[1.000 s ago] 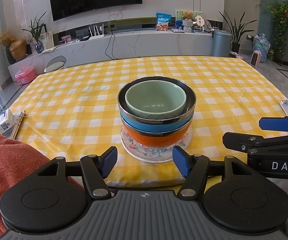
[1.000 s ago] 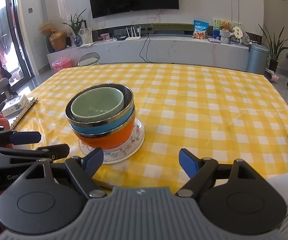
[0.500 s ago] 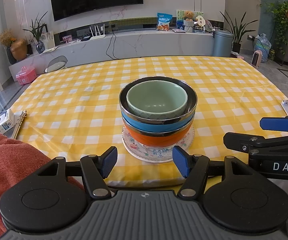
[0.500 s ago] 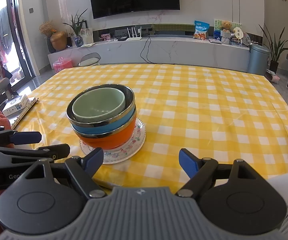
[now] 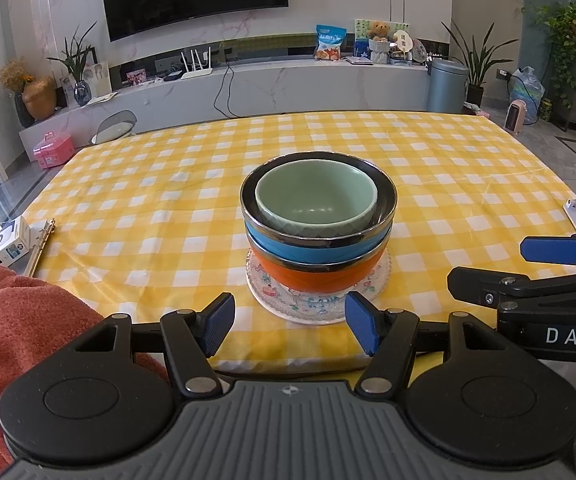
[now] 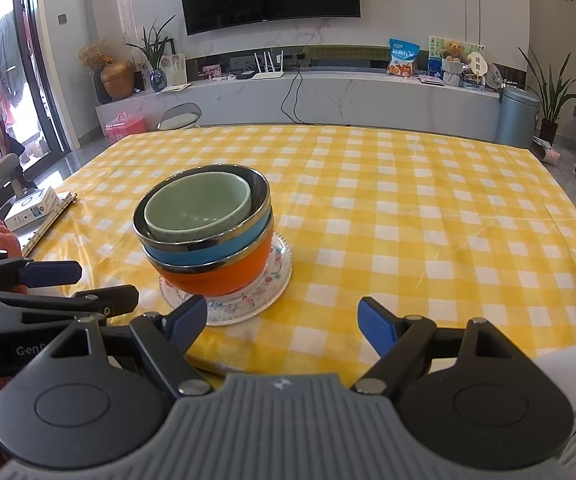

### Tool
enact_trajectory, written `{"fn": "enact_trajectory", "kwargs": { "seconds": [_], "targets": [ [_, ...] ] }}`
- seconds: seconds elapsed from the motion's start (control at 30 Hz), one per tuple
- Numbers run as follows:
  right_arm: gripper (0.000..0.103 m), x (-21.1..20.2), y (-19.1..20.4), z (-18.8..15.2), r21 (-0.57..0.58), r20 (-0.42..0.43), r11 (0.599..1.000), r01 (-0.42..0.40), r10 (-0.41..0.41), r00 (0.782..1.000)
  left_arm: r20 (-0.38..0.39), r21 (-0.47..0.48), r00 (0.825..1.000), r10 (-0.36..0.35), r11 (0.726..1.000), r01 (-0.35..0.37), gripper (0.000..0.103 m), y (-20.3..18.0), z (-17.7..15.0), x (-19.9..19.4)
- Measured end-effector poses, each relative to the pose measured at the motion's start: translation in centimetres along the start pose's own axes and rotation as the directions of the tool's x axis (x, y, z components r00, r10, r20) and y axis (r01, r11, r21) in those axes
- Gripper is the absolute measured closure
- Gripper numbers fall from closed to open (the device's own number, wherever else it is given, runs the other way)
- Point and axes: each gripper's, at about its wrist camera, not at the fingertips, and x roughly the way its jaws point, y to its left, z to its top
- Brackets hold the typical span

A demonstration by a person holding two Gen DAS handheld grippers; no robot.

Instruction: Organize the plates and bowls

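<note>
Where the left wrist view is taken first, the left gripper [image 5: 289, 322] is seen at the bottom centre of the frame with its blue-padded jaws standing apart and nothing between them. Just above the pads, in the middle of the frame, a stack of dishes is set on the yellow checked tablecloth [image 5: 448, 184]. A patterned plate [image 5: 316, 310] lies at the bottom of the stack; an orange bowl [image 5: 320, 278] is seated on it, a blue bowl [image 5: 312, 250] is nested in the orange one, and a pale green bowl [image 5: 316, 200] is nested inside the blue bowl's metal rim. At the right edge of the frame the right gripper [image 5: 528, 268] is shown from the side, apart from the stack. An orange-red towel [image 5: 20, 328] fills the lower left, and a white box [image 5: 4, 246] is placed beside a gold binder strip [image 5: 42, 248] at the left edge of the cloth.

Where the right wrist view is taken, the right gripper [image 6: 282, 322] is seen at the bottom centre, its jaws held wide apart and empty. The same stack is placed left of centre: the patterned plate [image 6: 278, 272] at the bottom, then the orange bowl [image 6: 232, 276], the blue bowl [image 6: 216, 246] and the pale green bowl [image 6: 198, 208]. The left pad is pictured just in front of the plate's near rim; contact cannot be told. The left gripper [image 6: 88, 284] is seen at the lower left, clear of the dishes. The tablecloth [image 6: 428, 200] is spread across the rest of the frame.
</note>
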Motion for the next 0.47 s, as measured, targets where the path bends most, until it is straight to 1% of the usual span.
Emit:
{"fn": "enact_trajectory", "kwargs": {
  "seconds": [0.47],
  "targets": [
    [0.022, 0.07, -0.02, -0.01, 0.0, -0.003, 1.0, -0.002, 0.002, 1.0, 0.003, 0.0, 1.0, 0.001, 1.0, -0.001, 0.029, -0.08, -0.01, -0.18]
  ]
}}
